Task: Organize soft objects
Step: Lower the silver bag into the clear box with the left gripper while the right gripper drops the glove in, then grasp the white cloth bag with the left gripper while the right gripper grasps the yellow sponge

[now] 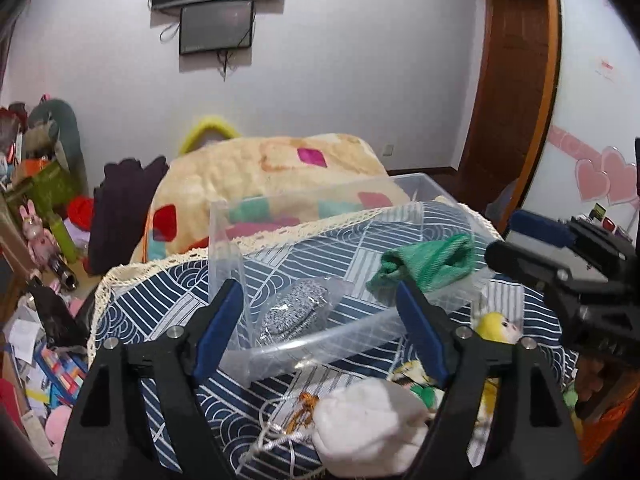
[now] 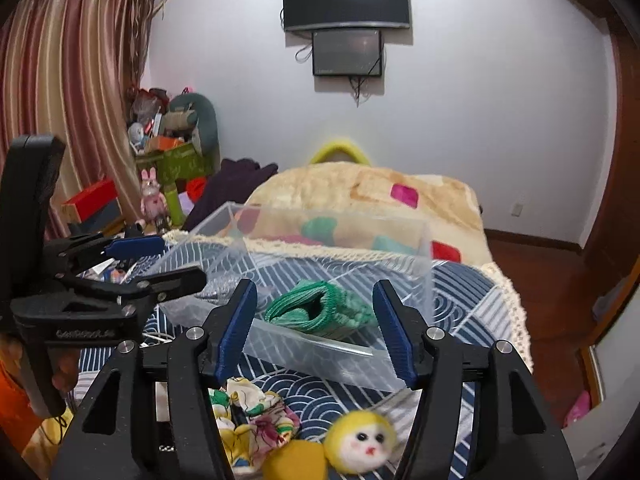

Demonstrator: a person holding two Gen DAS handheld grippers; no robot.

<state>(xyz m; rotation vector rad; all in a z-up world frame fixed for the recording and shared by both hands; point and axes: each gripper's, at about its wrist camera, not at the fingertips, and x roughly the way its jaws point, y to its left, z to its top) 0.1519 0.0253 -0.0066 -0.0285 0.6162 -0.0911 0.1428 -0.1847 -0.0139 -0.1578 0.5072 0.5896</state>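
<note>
A green knitted cloth (image 2: pixel 320 312) is seen lying inside the clear plastic bin (image 2: pixel 424 248), beside a grey speckled item (image 1: pixel 292 312) (wrapped in clear film). The bin is set on the blue patterned worktop (image 2: pixel 472 300). Both the left tongs (image 1: pixel 320 328) and the right tongs (image 2: pixel 316 328) are held spread, nothing gripped, with a yellow-haired doll (image 2: pixel 360 440) lying below.

Both tools look alike. The left gripper (image 1: pixel 320 332) has glossy black plastic arms with long triangular cut-outs, round silver pivot screws, and ribbed blue pads (image 1: pixel 218 330) lining its fingers. The right gripper (image 2: pixel 316 330) matches it: black frame, silver screws, blue ribbed pads (image 2: pixel 236 332). Seen from the right wrist, the left tool's black body bears faint embossed lettering, too blurred to read.
</note>
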